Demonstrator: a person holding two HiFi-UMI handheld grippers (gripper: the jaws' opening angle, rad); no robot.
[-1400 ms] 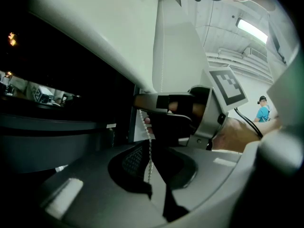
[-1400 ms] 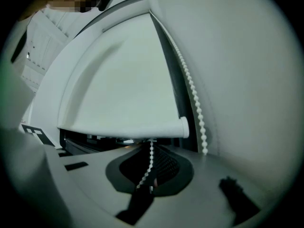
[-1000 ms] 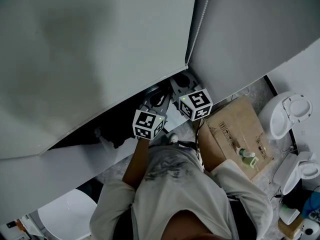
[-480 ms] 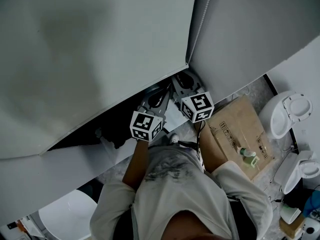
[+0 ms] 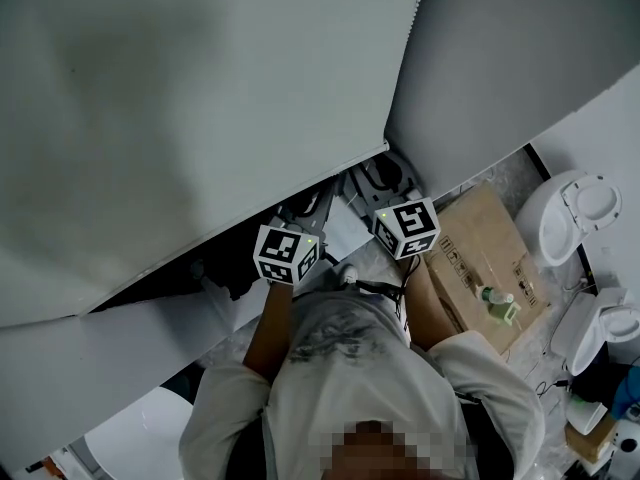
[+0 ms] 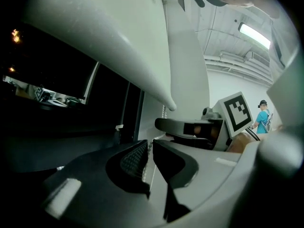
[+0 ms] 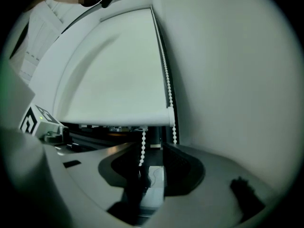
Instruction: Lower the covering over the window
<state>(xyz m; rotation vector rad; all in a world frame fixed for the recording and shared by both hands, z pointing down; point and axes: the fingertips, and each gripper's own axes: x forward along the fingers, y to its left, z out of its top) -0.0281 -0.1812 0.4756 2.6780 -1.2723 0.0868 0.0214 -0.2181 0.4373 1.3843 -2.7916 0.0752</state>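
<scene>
A white roller blind [image 5: 200, 88] hangs partway down over a dark window [image 5: 180, 268]. Its bottom bar [image 7: 114, 118] crosses the right gripper view. A white bead chain [image 7: 165, 75] runs down the blind's right edge. My left gripper [image 6: 151, 146] is shut on a strand of the chain [image 6: 165, 112], and its jaws have just eased a little. My right gripper [image 7: 150, 145] has just opened wide. A chain strand [image 7: 142, 146] hangs loose between its jaws, touching neither pad. In the head view both marker cubes, left [image 5: 285, 255] and right [image 5: 405, 230], sit below the blind's lower corner.
A cardboard box [image 5: 480, 258] with a small green bottle [image 5: 497, 306] on it lies on the floor to the right. White ceramic fixtures [image 5: 575, 213] stand further right. A wall panel [image 5: 520, 68] flanks the blind. A person in blue [image 6: 262, 118] stands far off.
The right gripper has drawn back from the blind's corner, toward the lower right of the head view. The left gripper has stayed where it was.
</scene>
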